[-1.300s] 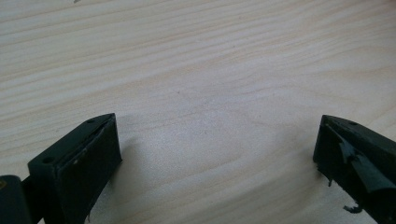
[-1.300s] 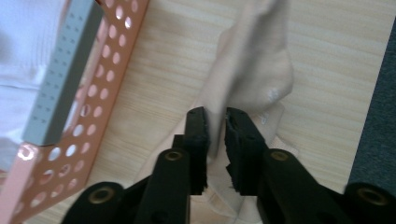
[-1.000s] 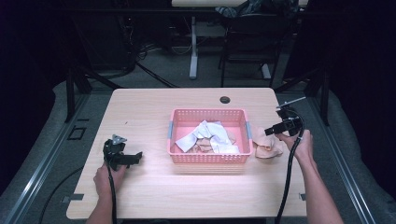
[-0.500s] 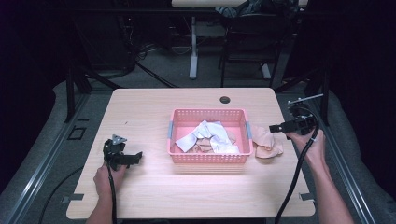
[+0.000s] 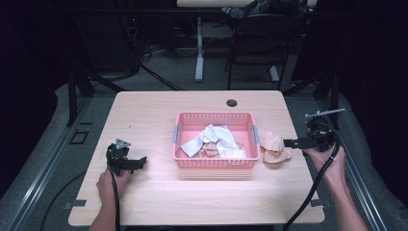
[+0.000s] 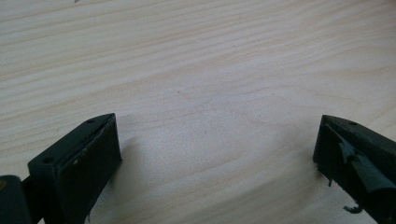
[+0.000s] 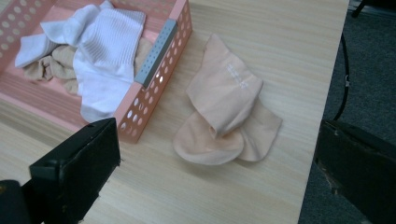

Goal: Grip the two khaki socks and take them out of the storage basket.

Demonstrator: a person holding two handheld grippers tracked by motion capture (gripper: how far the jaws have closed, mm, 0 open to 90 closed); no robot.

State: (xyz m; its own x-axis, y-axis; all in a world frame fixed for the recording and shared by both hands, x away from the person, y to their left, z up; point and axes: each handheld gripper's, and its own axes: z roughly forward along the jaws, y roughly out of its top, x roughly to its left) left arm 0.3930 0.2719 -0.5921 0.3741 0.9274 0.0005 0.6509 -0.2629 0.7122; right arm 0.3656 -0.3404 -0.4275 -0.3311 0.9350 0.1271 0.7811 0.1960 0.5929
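Beige, soft knitted socks [image 7: 227,114] lie folded together in a small heap on the pale wooden table [image 5: 159,115], just beside the right end of the pink perforated plastic basket [image 5: 215,163] and apart from its wall. I judge that heap to be a matched pair set outside the basket so it stays separate from the unsorted ones. My right gripper [image 5: 291,143] hangs just off the heap toward the table's right edge, its black jaws pointing back at the socks; they have just been opening and now stand wide apart with nothing between them, so the pair is released and rests on the wood by itself.

Inside the basket more socks wait: white ribbed socks [image 7: 100,51] draped over a few beige loose socks [image 7: 49,65] near the wall with the grey handle strip [image 7: 157,46]. I take the next reach to be into that pile for another match.

My left gripper [image 5: 139,161] sits low over bare wood on the left side of the table, well apart from the basket, jaws spread and empty. I think it idles there to keep the way free for the right hand's sorting.
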